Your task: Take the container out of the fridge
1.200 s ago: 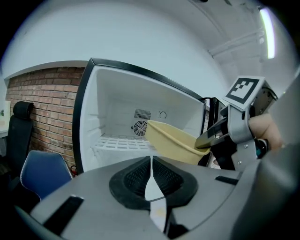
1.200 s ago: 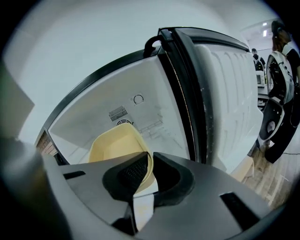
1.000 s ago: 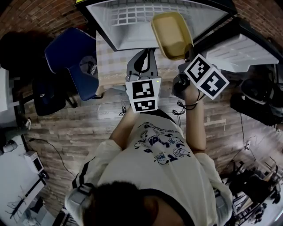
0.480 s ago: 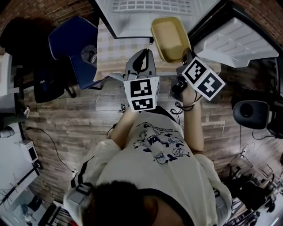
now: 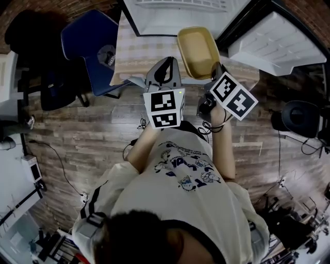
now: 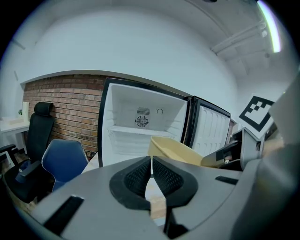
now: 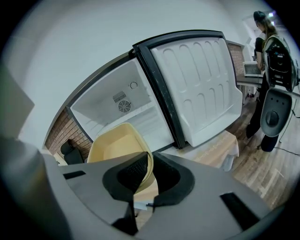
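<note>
The container (image 5: 197,49) is an empty pale-yellow tub, held out in front of the open fridge (image 5: 170,13), above the table's edge. My right gripper (image 5: 216,70) is shut on its near rim; in the right gripper view the jaws pinch the container (image 7: 117,145) wall at my right gripper (image 7: 151,169). My left gripper (image 5: 164,73) hangs to the left of the tub, apart from it. In the left gripper view my left gripper (image 6: 151,171) is shut with nothing between its pads, and the container (image 6: 176,151) shows just to the right. The fridge (image 6: 140,126) interior looks bare.
The fridge door (image 5: 268,44) swings open to the right. A table with a checked cloth (image 5: 136,54) stands before the fridge. A blue chair (image 5: 95,49) and a black office chair (image 5: 49,90) sit to the left. A person (image 7: 267,47) stands far right by another chair (image 7: 274,112).
The tub has come back toward me, away from the fridge, still in the right gripper. The fridge has slid up toward the top edge of the head view. The left gripper stays shut.
</note>
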Demonstrator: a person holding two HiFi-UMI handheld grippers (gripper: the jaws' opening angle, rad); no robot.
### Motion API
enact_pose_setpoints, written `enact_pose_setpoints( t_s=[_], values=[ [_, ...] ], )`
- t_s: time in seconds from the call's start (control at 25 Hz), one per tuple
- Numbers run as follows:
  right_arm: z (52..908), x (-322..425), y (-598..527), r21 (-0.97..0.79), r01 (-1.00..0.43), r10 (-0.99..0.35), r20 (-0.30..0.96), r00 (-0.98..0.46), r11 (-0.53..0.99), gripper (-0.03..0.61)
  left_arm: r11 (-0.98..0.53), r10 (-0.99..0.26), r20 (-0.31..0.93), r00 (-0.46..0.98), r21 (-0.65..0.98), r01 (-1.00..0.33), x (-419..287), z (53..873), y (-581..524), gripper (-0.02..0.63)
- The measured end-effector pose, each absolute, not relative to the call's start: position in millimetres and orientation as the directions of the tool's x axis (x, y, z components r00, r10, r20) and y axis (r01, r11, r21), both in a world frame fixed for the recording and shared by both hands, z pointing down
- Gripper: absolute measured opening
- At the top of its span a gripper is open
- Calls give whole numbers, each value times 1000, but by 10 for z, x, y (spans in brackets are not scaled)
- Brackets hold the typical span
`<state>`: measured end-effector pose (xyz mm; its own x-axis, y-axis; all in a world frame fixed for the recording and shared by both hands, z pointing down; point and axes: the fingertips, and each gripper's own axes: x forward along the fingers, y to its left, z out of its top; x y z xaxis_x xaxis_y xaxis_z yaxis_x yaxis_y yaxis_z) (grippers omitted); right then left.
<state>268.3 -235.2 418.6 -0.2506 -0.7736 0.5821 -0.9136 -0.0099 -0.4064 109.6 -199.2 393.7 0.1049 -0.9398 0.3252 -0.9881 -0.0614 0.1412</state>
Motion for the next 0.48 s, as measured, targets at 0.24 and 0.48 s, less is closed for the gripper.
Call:
enact_pose_setpoints(
  t_s=[0.24, 0.48],
  values=[
    [4320, 2811, -2145, -395, -918, -761, 602, -241, -22, 55, -67, -937, 331, 114, 151, -986, 1162, 3985, -1884, 18],
    [4449, 2901, -1991, -391, -920, -750, 619, -233, -37, 55, -72, -933, 338, 121, 153, -986, 1228, 4035, -1812, 18]
  ],
)
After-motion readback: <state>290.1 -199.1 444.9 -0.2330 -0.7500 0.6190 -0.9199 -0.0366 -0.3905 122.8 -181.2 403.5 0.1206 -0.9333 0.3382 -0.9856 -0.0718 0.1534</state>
